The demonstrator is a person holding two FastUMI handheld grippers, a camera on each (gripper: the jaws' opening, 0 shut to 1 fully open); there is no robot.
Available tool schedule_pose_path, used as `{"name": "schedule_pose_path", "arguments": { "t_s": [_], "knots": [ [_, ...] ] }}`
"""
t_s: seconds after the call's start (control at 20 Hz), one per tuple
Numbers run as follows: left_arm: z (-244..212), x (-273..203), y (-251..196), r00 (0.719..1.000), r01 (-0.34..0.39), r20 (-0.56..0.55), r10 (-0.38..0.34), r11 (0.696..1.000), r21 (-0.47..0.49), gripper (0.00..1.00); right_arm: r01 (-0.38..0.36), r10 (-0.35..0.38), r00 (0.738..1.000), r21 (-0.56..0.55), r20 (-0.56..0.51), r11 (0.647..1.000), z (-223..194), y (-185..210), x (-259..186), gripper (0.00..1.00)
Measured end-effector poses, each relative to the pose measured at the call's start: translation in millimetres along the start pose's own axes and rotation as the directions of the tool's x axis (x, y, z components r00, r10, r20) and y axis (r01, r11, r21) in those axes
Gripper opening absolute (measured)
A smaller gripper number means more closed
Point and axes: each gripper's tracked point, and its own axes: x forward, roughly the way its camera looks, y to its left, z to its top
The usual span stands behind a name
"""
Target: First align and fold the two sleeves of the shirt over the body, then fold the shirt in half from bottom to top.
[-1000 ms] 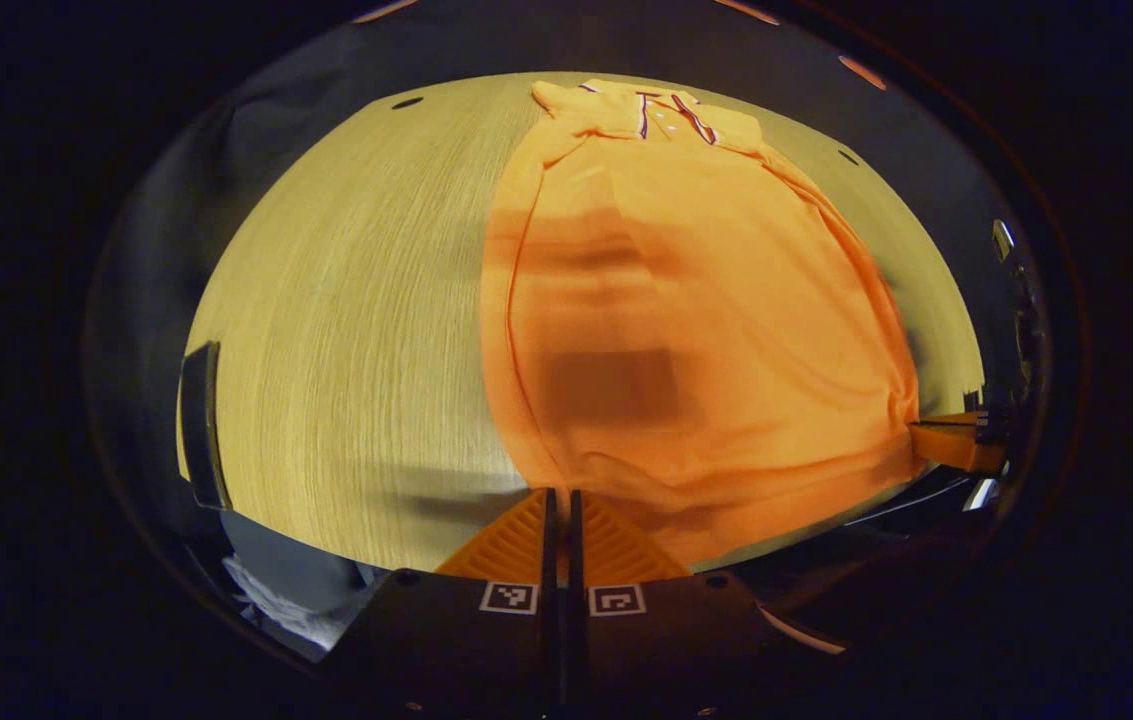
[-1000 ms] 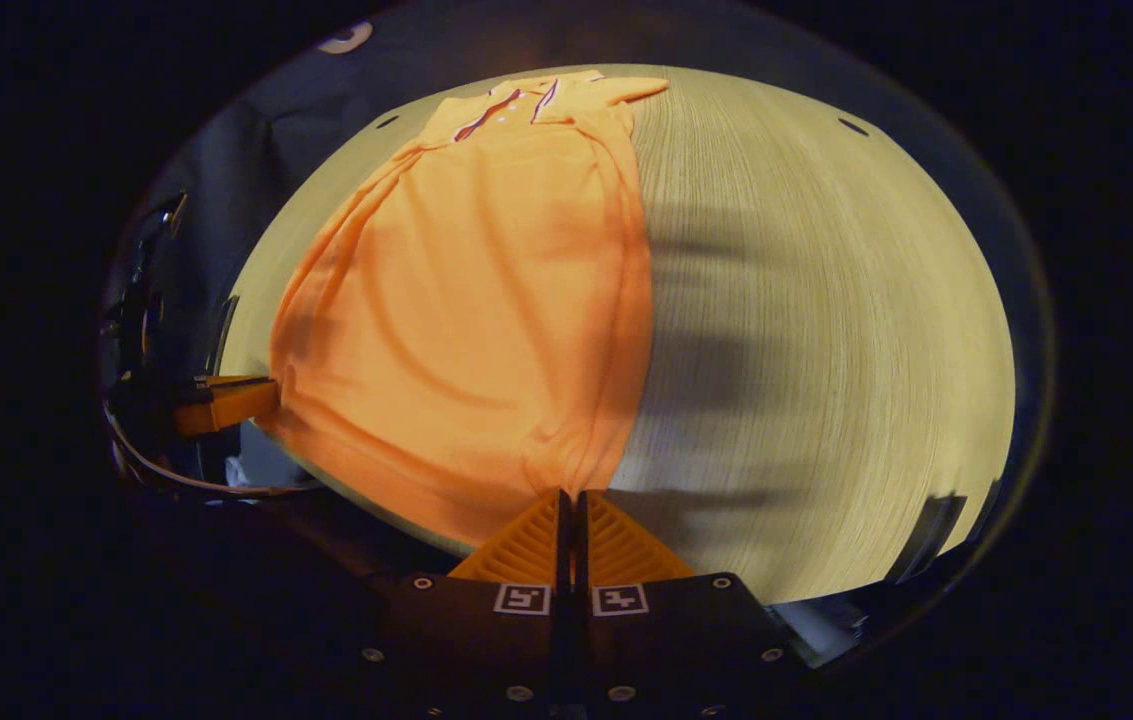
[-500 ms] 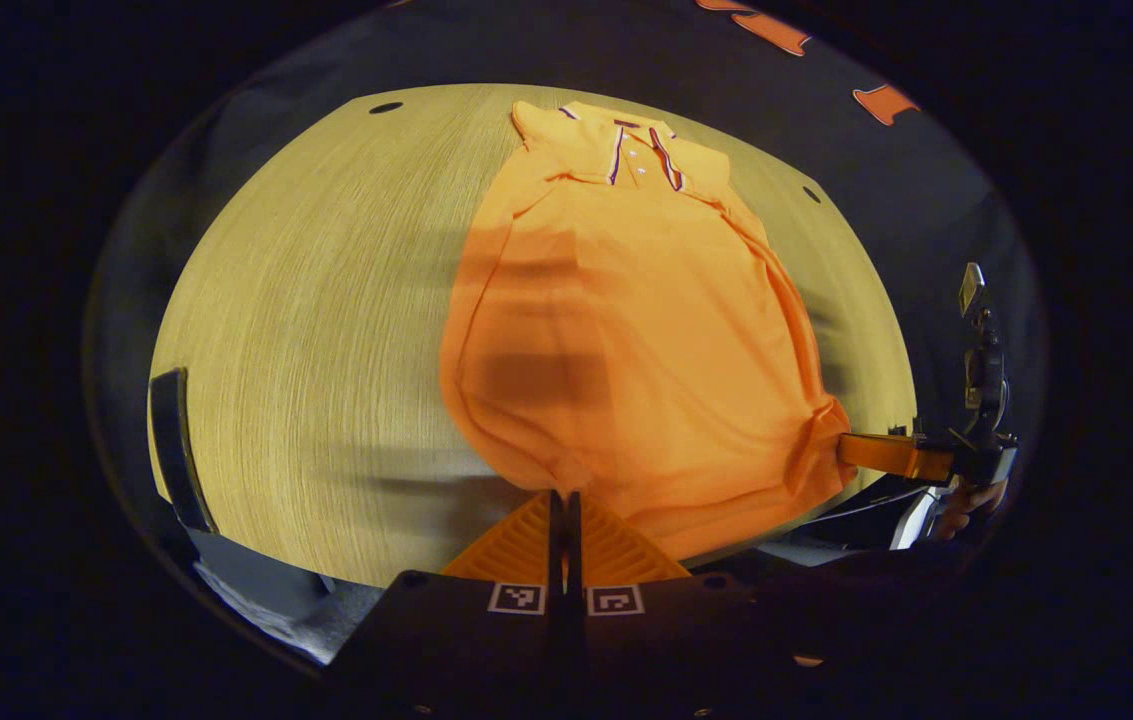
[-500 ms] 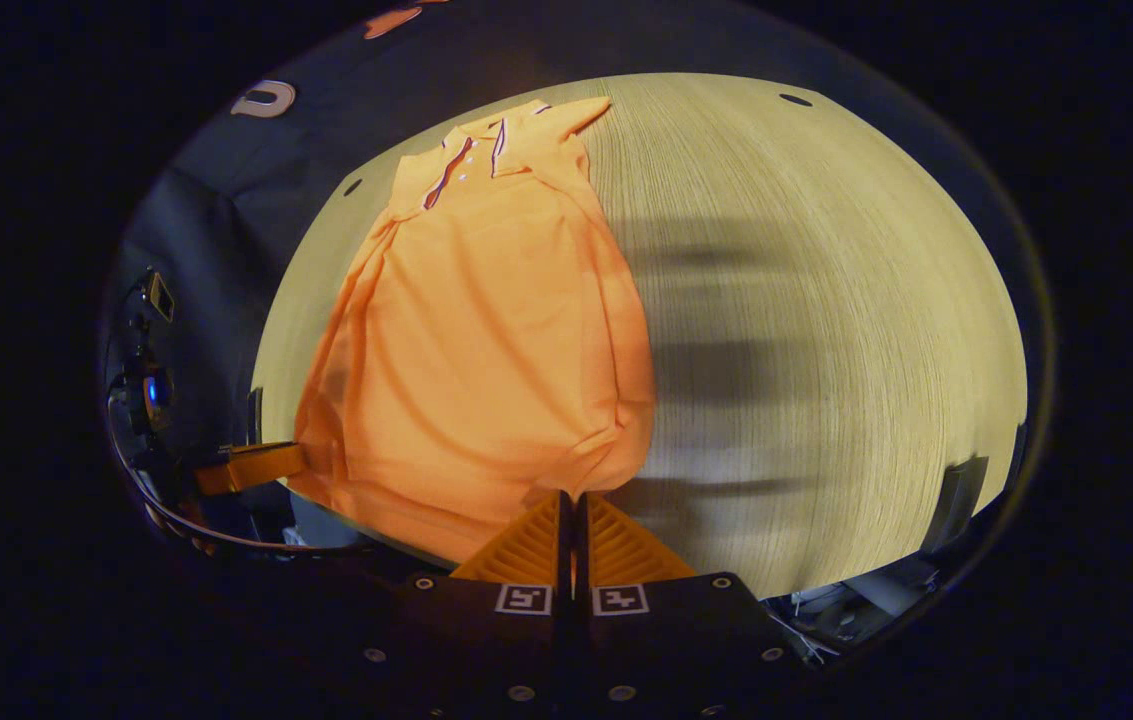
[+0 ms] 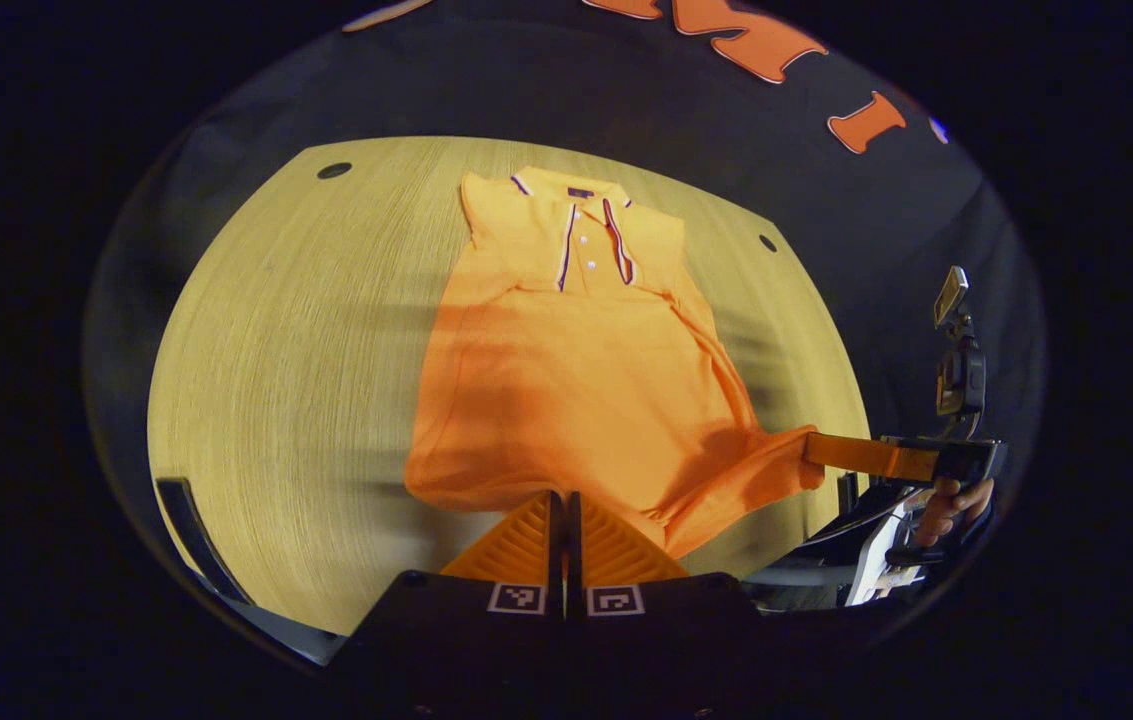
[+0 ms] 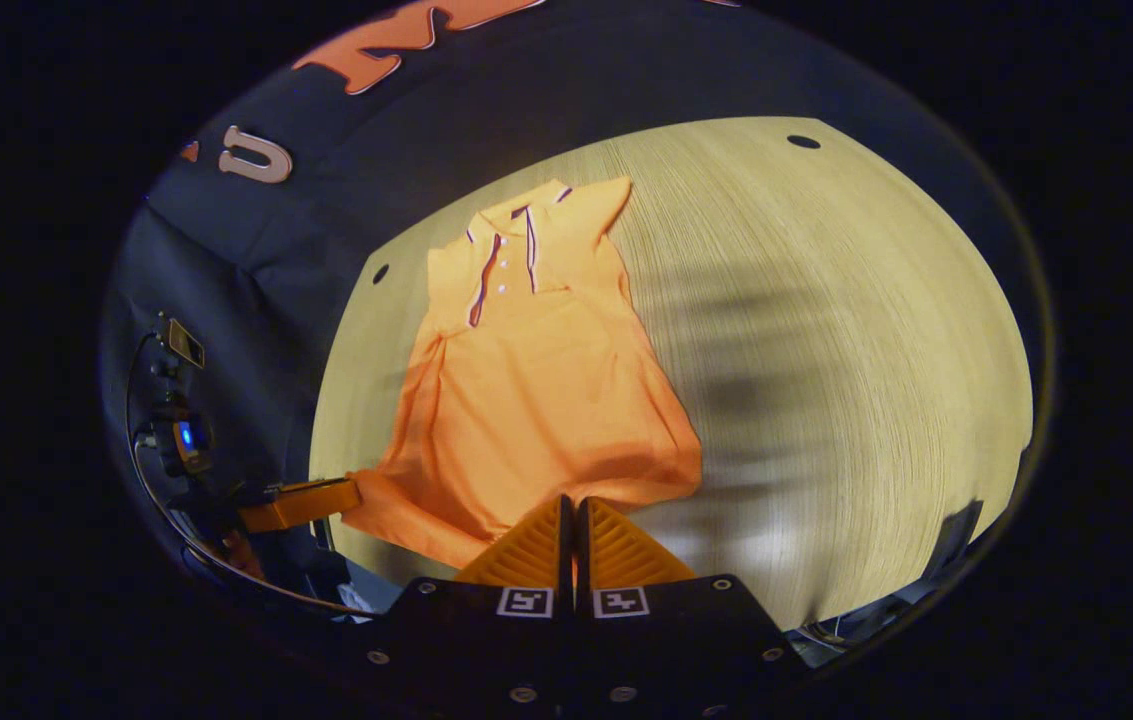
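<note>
Left gripper (image 5: 558, 497): fingers pressed together on the near hem of the shirt (image 5: 576, 390), at its left bottom corner, with the cloth lifted off the table (image 5: 306, 360) there. Right gripper (image 6: 569, 502): fingers likewise closed, pinching the right bottom corner of the hem; from the left gripper view it shows farther off at the right (image 5: 811, 450), a hand (image 5: 946, 500) behind it, with a drawn-out tail of fabric in its tips. Shirt: orange polo, sleeves already folded in over the body, collar (image 5: 586, 230) with dark-and-white trim and buttoned placket lying flat at the far end, body stretching toward the near table edge, bottom edge raised and rumpled between the two grippers. Table: pale wood grain, round, with small dark holes (image 5: 334, 170) near its far rim.
</note>
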Motion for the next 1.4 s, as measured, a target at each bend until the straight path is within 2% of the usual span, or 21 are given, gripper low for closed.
{"name": "schedule_pose_path", "arguments": {
  "t_s": [0.35,0.6,0.95,1.2,1.4],
  "knots": [
    [97.5,-1.7,3.9,0.995,0.017,0.102,-0.022,0.999,0.048,0.0,-0.025,0.026,0.996,-0.023,0.083,0.999,83.0,15.1,4.4,0.0],
    [174.6,4.9,13.3,0.985,-0.001,0.17,-0.012,0.997,0.076,0.01,-0.023,0.032,0.99,-0.069,0.14,0.997,146.4,25.6,10.8,0.0],
    [275.8,25.3,31.4,0.962,-0.071,0.27,0.035,0.99,0.123,0.01,-0.01,0.03,0.979,-0.103,0.204,0.995,239.6,35.8,37.9,0.0],
    [337.9,55.7,51.2,0.94,-0.156,0.326,0.098,0.975,0.157,0.0,0.014,0.009,0.974,-0.1,0.226,0.995,296.9,35.0,74.8,0.0],
    [365.9,83.9,77.3,0.922,-0.229,0.352,0.162,0.961,0.157,0.0,0.058,-0.033,0.97,-0.099,0.241,0.993,330.5,28.9,106.4,0.0]
  ]
}}
